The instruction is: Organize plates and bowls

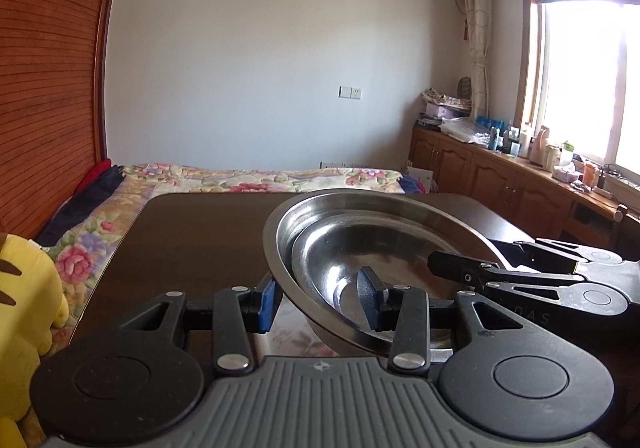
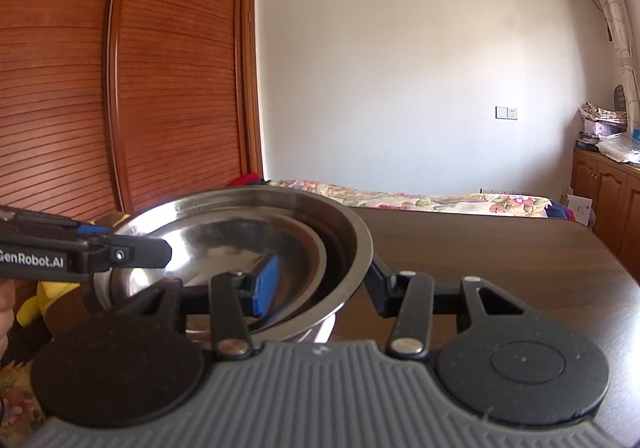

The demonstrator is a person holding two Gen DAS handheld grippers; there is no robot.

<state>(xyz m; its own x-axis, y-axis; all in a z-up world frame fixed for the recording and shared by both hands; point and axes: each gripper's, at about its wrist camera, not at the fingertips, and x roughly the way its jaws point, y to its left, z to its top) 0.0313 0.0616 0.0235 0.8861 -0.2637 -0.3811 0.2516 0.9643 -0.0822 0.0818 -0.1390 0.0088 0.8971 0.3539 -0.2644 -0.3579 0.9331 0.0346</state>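
Two steel bowls [image 1: 360, 244] are nested, the smaller inside the larger, and sit tilted over the dark table [image 1: 192, 240]. My left gripper [image 1: 320, 300] straddles their near-left rim. One blue pad [image 1: 269, 304] presses the outer wall and the other pad [image 1: 367, 298] is inside, so it is shut on the bowls. In the right wrist view the same bowls [image 2: 224, 232] are held at their right rim by my right gripper [image 2: 320, 284]. Its blue pad [image 2: 266, 284] is inside and the other finger outside. Each gripper shows in the other's view.
Beyond the table [image 2: 500, 256] lies a bed with a floral cover [image 1: 240, 176]. A yellow plush toy [image 1: 24, 308] sits at the table's left. A wooden wardrobe [image 2: 120, 88] stands left, and cabinets with bottles [image 1: 520, 176] stand under the window.
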